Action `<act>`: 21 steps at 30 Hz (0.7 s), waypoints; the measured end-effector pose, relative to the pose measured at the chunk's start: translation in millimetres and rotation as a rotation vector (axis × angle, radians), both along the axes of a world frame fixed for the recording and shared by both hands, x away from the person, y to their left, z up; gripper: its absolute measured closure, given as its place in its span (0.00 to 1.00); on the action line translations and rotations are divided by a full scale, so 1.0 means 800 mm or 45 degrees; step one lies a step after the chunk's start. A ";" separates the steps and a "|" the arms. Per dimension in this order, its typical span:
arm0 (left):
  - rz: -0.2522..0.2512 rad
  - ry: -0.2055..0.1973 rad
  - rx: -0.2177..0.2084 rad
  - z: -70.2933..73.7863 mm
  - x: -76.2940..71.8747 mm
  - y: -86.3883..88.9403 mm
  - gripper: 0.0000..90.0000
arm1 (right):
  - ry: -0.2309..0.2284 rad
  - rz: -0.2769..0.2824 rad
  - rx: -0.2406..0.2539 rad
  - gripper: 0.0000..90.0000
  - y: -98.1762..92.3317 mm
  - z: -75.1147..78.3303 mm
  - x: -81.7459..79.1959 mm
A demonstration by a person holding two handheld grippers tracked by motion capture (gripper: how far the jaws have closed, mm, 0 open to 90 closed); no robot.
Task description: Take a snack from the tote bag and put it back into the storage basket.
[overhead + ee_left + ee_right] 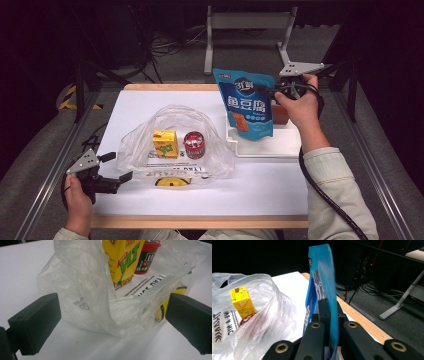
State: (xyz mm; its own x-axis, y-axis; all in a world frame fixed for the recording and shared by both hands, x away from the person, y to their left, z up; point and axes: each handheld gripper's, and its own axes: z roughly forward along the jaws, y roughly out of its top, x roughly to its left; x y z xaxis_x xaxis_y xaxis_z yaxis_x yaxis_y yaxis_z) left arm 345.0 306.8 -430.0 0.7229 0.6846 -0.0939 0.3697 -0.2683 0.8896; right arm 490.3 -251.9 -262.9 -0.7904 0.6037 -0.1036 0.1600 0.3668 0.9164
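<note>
Right tongs (pixel 331 315) clamp blue pouch (pixel 322 287) by its edge, jaws tight on both sides, pouch upright & edge-on to cam. Left of it: clear bag (pixel 269 322) on white bench (pixel 292 285), w/ yellow carton (pixel 240 302) standing inside, red can lid (pixel 249 318) just in front of it. Cables & grey stand leg (pixel 402 302) on floor at right.

The blue snack bag (pixel 247 105) hides the brown item (pixel 280 115) behind it on the tray (pixel 265 147).

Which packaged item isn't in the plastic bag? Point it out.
The blue snack pouch, clamped in the right gripper above the white tray; the yellow carton and red cup sit inside the bag.
</note>
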 end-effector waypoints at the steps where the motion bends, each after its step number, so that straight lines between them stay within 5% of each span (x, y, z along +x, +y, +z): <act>1: -0.002 -0.002 -0.002 0.000 0.000 0.000 0.01 | 0.000 -0.001 0.005 0.99 0.000 -0.001 0.000; 21: 0.004 -0.013 -0.005 0.001 -0.001 0.001 0.01 | 0.025 0.000 0.023 0.99 -0.009 -0.013 0.005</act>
State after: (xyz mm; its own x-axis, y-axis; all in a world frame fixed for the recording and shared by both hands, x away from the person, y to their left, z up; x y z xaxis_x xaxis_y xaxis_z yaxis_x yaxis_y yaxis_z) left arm 344.0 307.7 -429.2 0.7215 0.6867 -0.0890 0.3612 -0.2636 0.8945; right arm 494.0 -259.3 -273.4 -0.7924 0.6052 -0.0768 0.1783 0.3502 0.9196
